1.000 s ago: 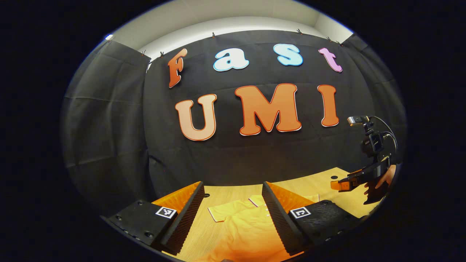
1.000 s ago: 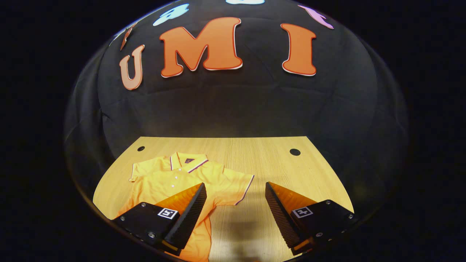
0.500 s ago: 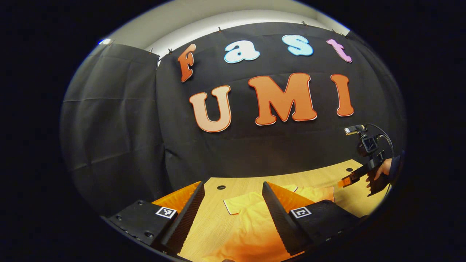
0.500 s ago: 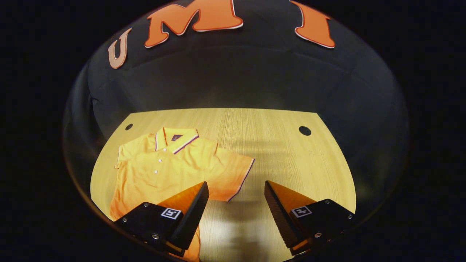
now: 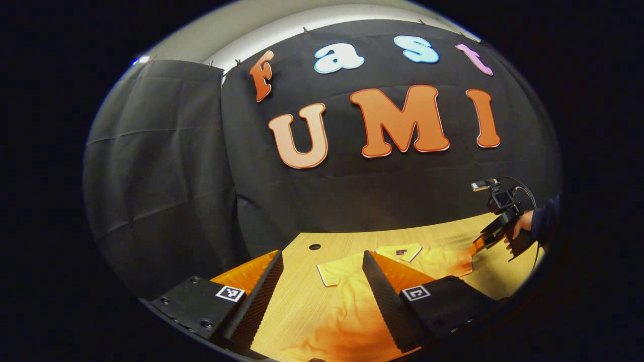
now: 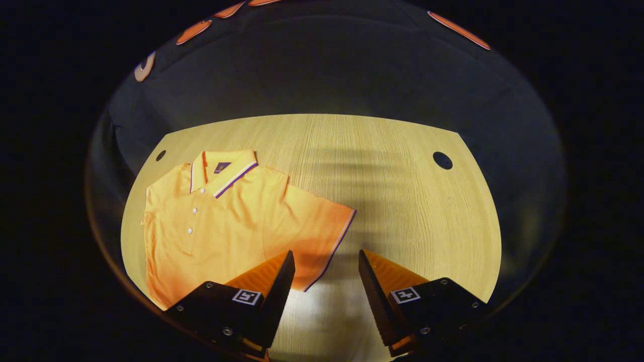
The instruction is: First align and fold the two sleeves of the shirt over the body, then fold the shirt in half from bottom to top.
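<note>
Shirt (image 6: 226,221) is seen as soft matt knit cloth, a bit rumpled. Table (image 6: 402,201) is finished in smooth light wood grain. Ridged pads (image 6: 274,296) are seen on the tool.

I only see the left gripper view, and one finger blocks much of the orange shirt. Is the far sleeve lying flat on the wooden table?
Observer: Yes. In the right gripper view, the far sleeve of the orange short-sleeved polo shirt lies spread flat on the light wooden table.
Operator: Has the other tool grabbed it?
Observer: No. The right gripper is open, and the sleeve's hem corner shows in the gap between its jaws, unpinched.
</note>
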A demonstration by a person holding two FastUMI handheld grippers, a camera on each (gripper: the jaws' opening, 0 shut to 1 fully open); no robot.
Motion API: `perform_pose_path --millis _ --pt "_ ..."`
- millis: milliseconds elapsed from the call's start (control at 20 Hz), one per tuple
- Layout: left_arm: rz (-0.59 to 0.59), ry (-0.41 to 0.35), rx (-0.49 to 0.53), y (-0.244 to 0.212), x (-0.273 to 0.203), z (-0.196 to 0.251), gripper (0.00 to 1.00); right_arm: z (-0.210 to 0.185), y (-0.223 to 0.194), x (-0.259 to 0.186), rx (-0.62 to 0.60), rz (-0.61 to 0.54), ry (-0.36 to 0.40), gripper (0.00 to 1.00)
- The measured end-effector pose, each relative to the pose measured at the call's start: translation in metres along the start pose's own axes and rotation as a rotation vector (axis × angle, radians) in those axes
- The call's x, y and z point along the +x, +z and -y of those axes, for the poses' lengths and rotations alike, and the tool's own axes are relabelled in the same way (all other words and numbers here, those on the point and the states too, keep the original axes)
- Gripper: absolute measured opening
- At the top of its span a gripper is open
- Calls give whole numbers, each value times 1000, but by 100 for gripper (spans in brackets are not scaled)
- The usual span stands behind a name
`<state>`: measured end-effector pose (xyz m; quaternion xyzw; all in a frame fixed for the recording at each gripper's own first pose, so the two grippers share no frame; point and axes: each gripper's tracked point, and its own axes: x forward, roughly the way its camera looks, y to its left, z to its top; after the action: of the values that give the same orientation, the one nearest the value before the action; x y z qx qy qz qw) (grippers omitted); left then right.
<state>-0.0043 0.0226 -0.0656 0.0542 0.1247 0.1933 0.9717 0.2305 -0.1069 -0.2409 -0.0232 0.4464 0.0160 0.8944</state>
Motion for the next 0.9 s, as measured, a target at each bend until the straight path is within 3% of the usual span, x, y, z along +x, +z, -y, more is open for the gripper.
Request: perform_pose_path --millis 300,500,550,700,750,850,900 --pt "-42 1 15 -9 6 7 97 5 -6 35 64 -141 8 78" --pt "-59 -2 22 -12 8 14 98 6 -17 51 75 -211 -14 63" --pt "-62 -4 23 -13 8 16 98 3 -19 53 68 -225 -10 68" --pt "-70 -10 27 -14 9 21 98 -5 -25 57 49 -264 -14 67" --pt "-71 -12 28 -14 8 22 98 -4 -24 56 64 -266 -25 54" --pt "-69 -10 27 -14 5 23 98 -3 -22 58 87 -255 -28 40" --pt "-68 -8 26 -14 5 22 99 -6 -21 59 113 -258 -12 28"
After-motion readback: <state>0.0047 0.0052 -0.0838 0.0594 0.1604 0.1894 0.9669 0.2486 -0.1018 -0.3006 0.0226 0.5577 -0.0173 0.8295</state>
